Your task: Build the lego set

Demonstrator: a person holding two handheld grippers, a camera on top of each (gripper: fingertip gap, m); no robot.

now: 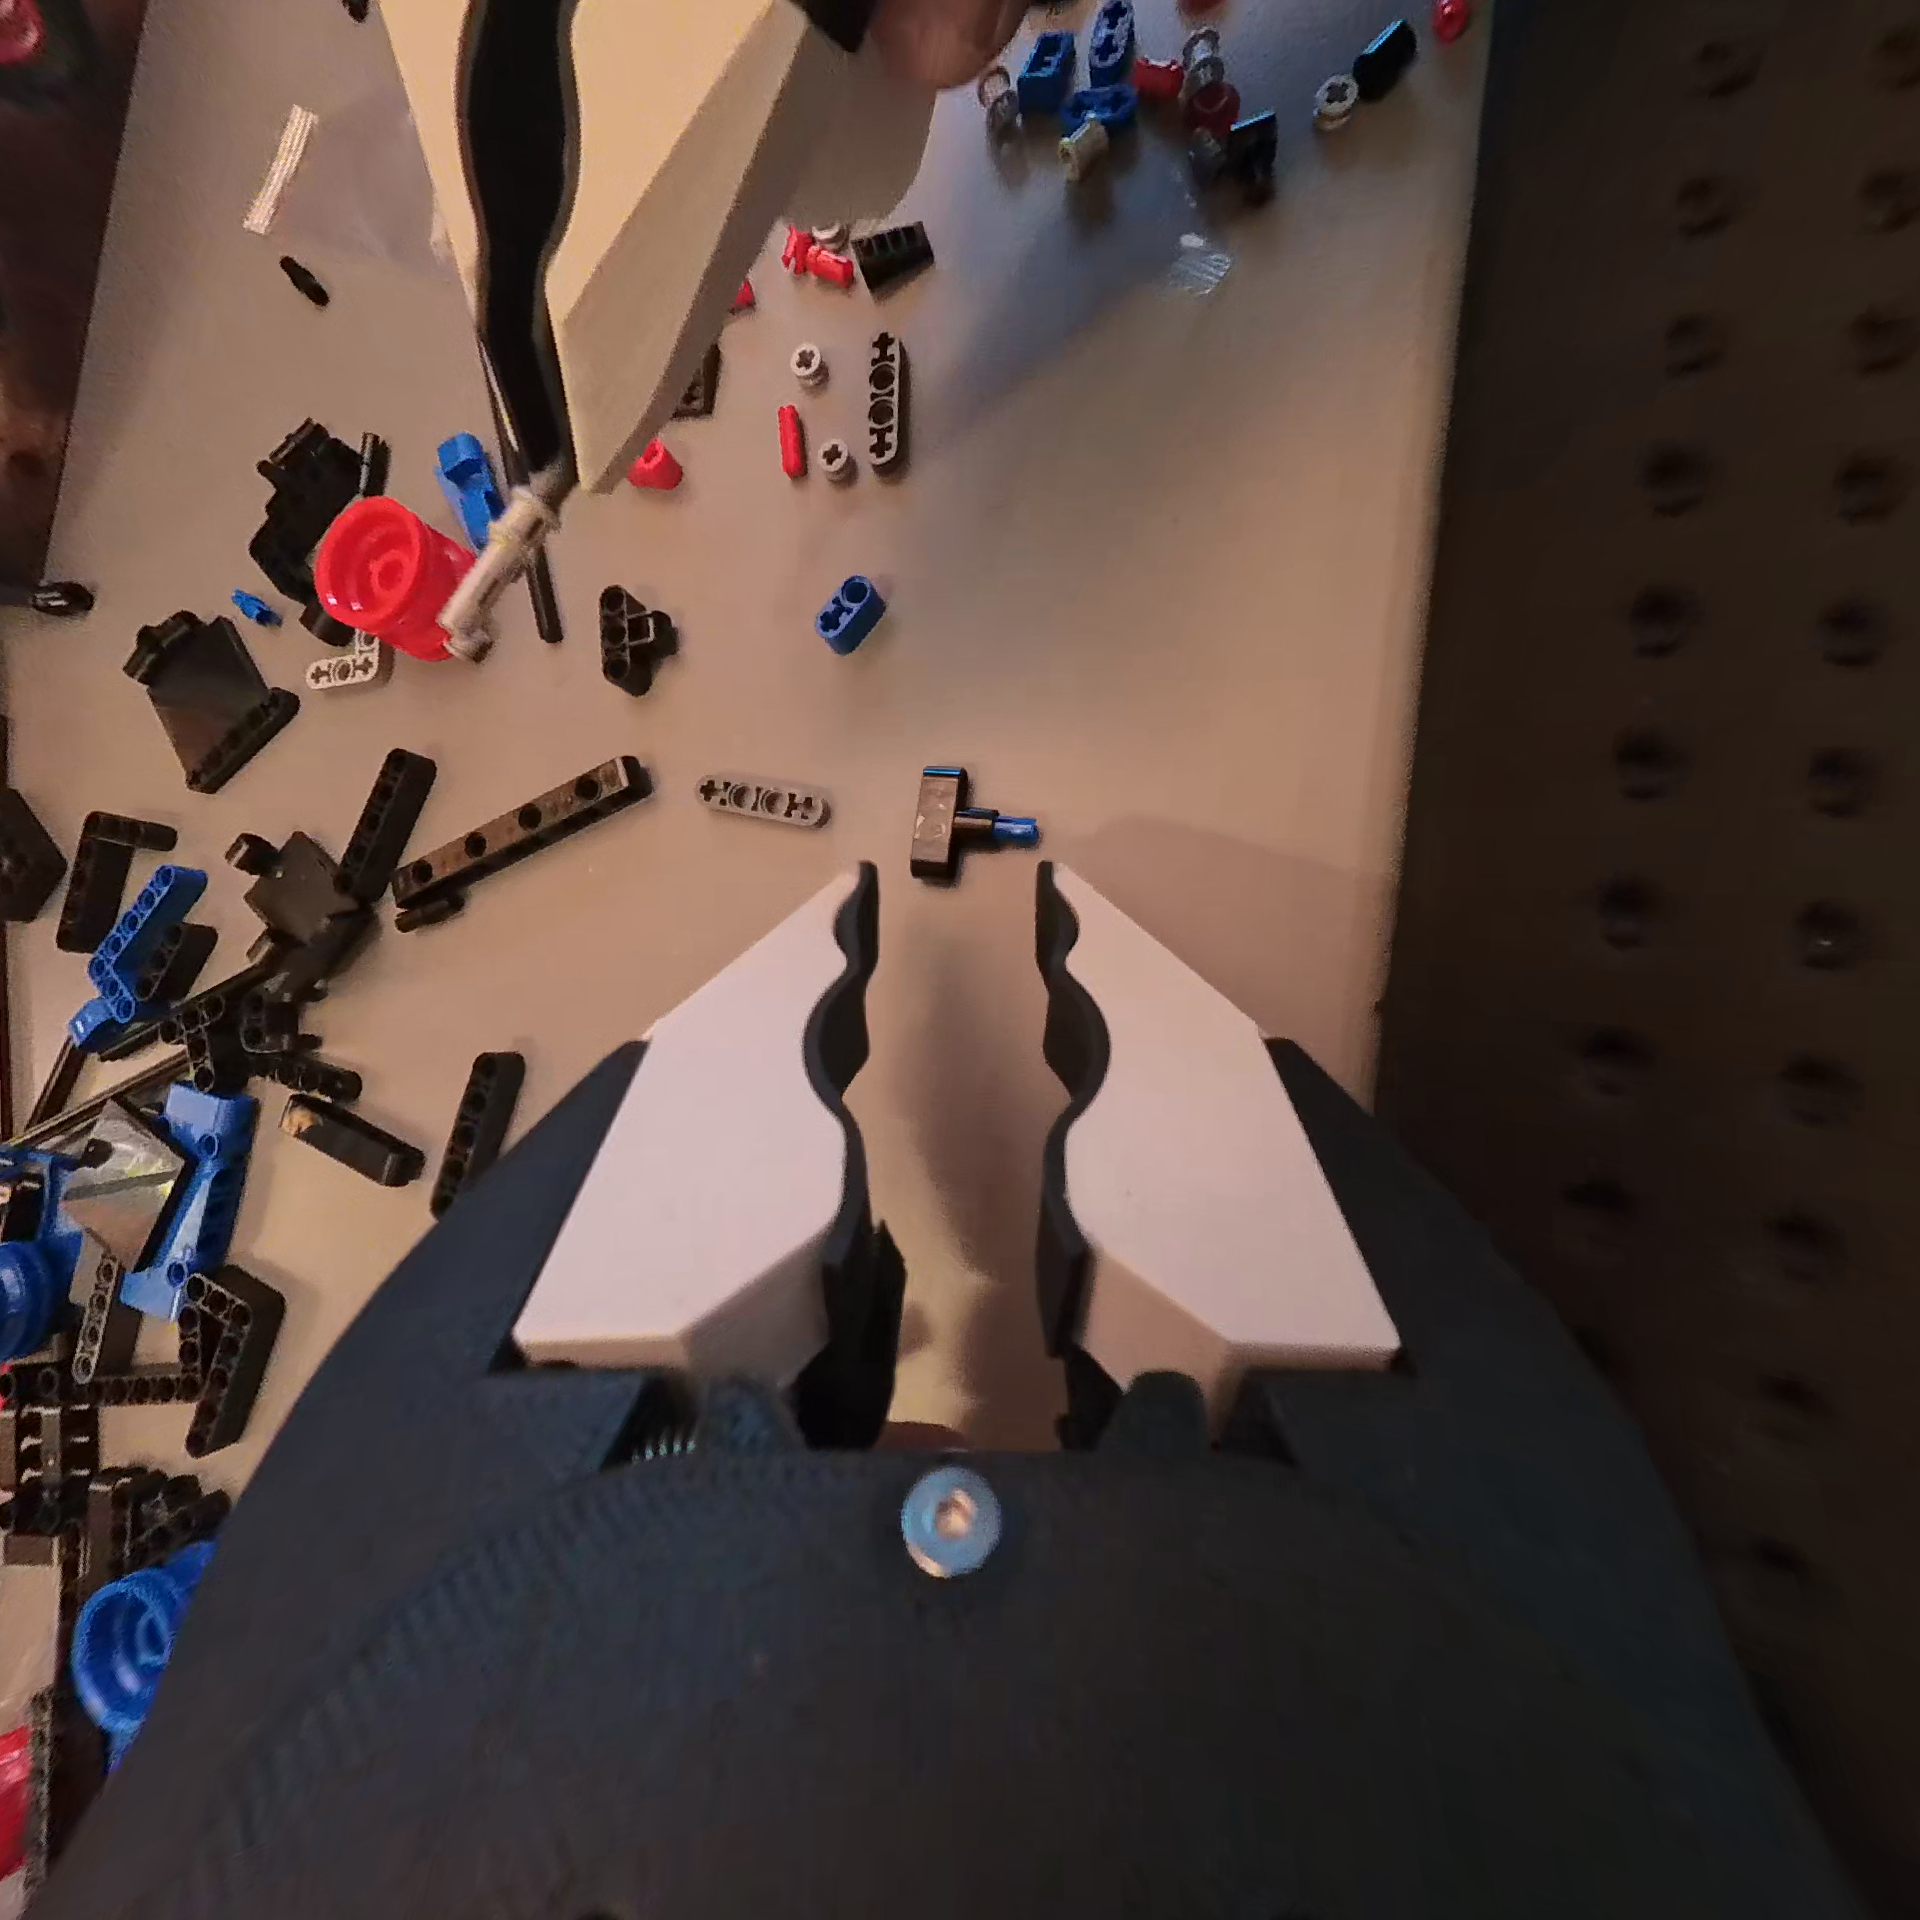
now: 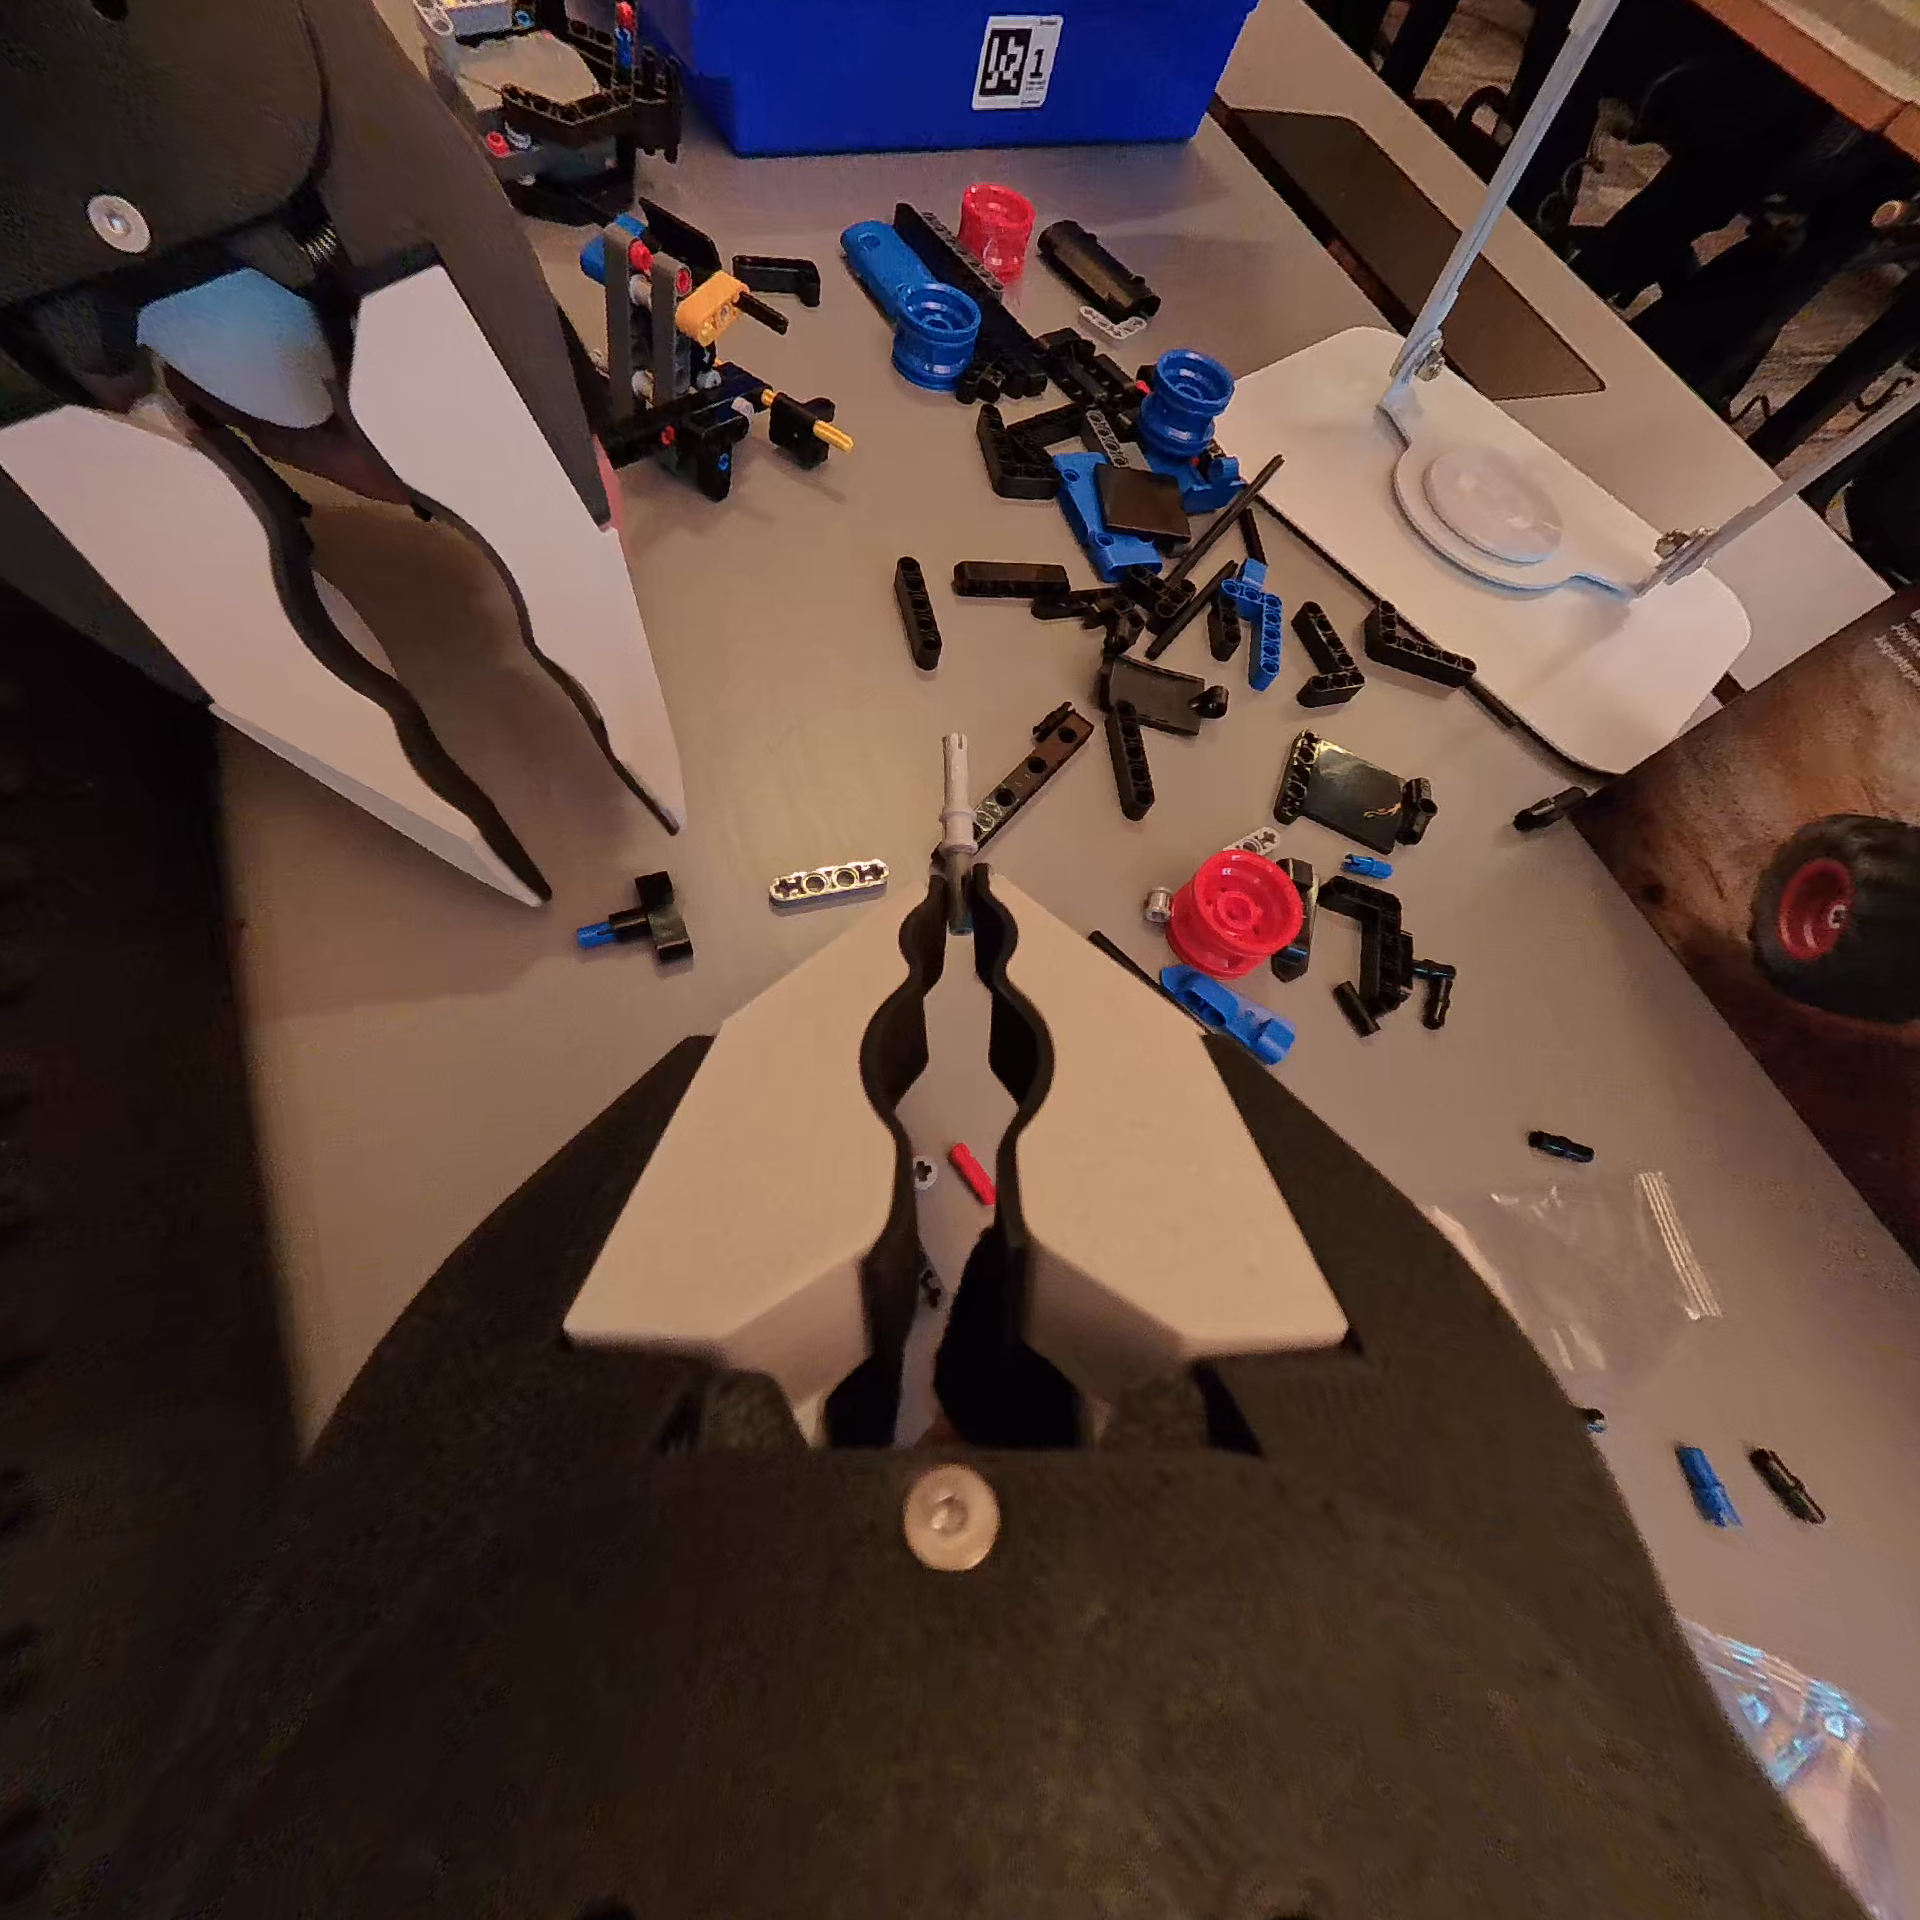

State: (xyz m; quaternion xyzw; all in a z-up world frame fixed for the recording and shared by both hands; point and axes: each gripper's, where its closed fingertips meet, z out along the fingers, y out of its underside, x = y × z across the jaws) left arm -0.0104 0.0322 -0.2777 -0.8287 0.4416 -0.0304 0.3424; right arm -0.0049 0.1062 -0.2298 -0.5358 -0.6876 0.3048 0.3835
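The right claw (image 2: 958,883) is closed on a light grey axle pin (image 2: 954,795), which sticks out forward from its tips above the desk (image 2: 790,665). The left claw (image 1: 956,883) is open and holds nothing; its tips hang just over a small black connector with a blue pin (image 1: 951,826), near the desk's edge beside the dark perforated board (image 1: 1714,727). A grey flat beam (image 1: 764,802) lies just beside that connector. A red wheel hub (image 2: 1231,914) rests near the right claw. Loose black and blue pieces (image 2: 1143,540) lie scattered toward the far edge, before a blue bin (image 2: 935,73)
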